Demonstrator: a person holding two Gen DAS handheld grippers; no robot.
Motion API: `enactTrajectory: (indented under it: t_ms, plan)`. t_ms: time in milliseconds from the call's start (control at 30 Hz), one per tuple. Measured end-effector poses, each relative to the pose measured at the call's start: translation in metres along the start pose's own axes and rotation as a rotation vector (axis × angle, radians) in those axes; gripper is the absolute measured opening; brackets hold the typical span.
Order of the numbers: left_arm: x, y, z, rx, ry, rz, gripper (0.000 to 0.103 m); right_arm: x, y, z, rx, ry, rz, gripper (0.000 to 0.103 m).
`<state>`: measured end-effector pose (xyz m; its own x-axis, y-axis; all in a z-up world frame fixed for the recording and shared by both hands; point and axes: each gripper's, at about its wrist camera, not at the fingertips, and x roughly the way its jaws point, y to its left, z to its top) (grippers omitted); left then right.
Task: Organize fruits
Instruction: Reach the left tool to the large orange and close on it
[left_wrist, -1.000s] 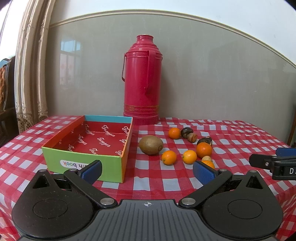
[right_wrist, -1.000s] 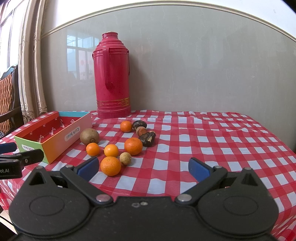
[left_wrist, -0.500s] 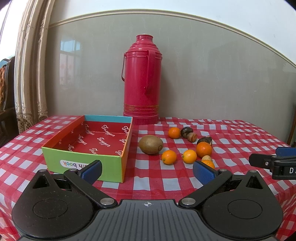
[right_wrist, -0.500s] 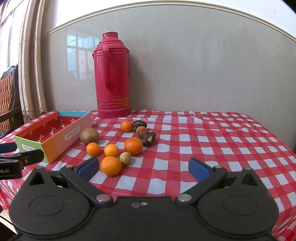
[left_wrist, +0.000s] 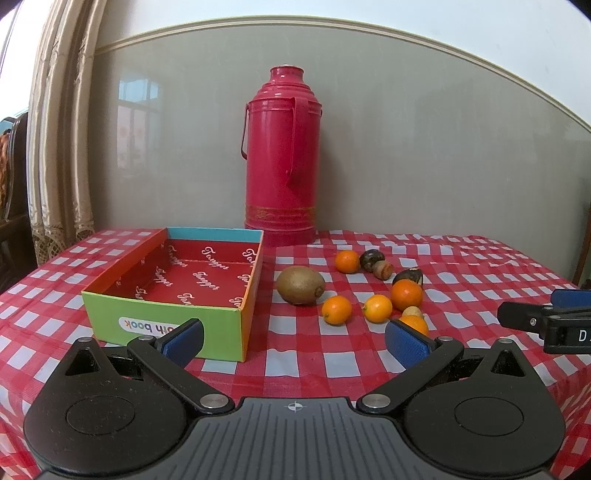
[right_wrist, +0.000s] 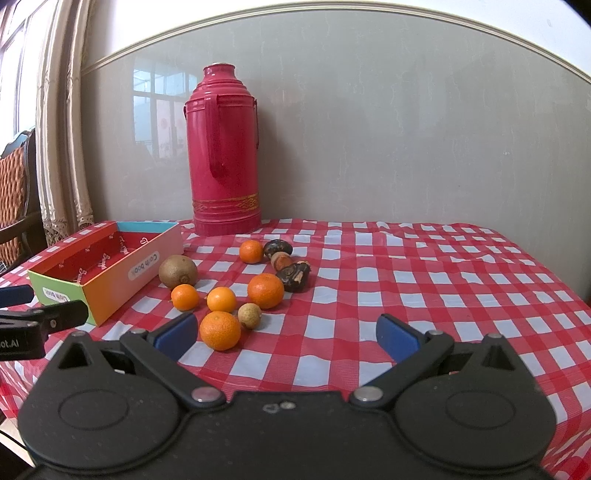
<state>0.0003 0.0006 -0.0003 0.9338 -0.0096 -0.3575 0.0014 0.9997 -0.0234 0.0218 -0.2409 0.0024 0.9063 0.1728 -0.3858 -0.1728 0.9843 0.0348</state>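
Note:
Loose fruit lies on the red checked tablecloth: a brown kiwi, several small oranges, a small pale round fruit and dark brownish fruits. An open cardboard box with a red lining and a green front stands left of the kiwi, with nothing inside. My left gripper is open near the table's front edge, in front of the box and the fruit. My right gripper is open too, low over the cloth just right of the nearest orange.
A tall red thermos flask stands at the back against the grey wall. A curtain and a chair are off the table's left side. The cloth's right half carries nothing.

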Motion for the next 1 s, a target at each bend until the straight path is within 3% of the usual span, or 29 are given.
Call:
enactTrajectory:
  t_ms: [267, 467, 633, 767, 1000]
  plan:
    - [-0.001, 0.000, 0.002, -0.004, 0.010, 0.022, 0.103, -0.001, -0.001, 0.000, 0.000, -0.001, -0.004, 0.097]
    - [0.009, -0.015, 0.003, 0.036, 0.061, -0.039, 0.103, -0.001, -0.006, 0.005, 0.031, -0.012, -0.023, 0.097]
    - [0.029, -0.034, -0.001, 0.024, 0.119, -0.090, 0.103, 0.009, -0.014, 0.013, 0.033, 0.004, -0.072, 0.097]
    - [0.040, -0.058, 0.000, 0.115, 0.093, -0.064, 0.103, 0.019, -0.027, 0.020, 0.071, 0.005, -0.128, 0.097]
    - [0.075, -0.083, 0.003, 0.120, 0.129, -0.083, 0.103, 0.043, -0.047, 0.020, 0.126, 0.030, -0.185, 0.097]
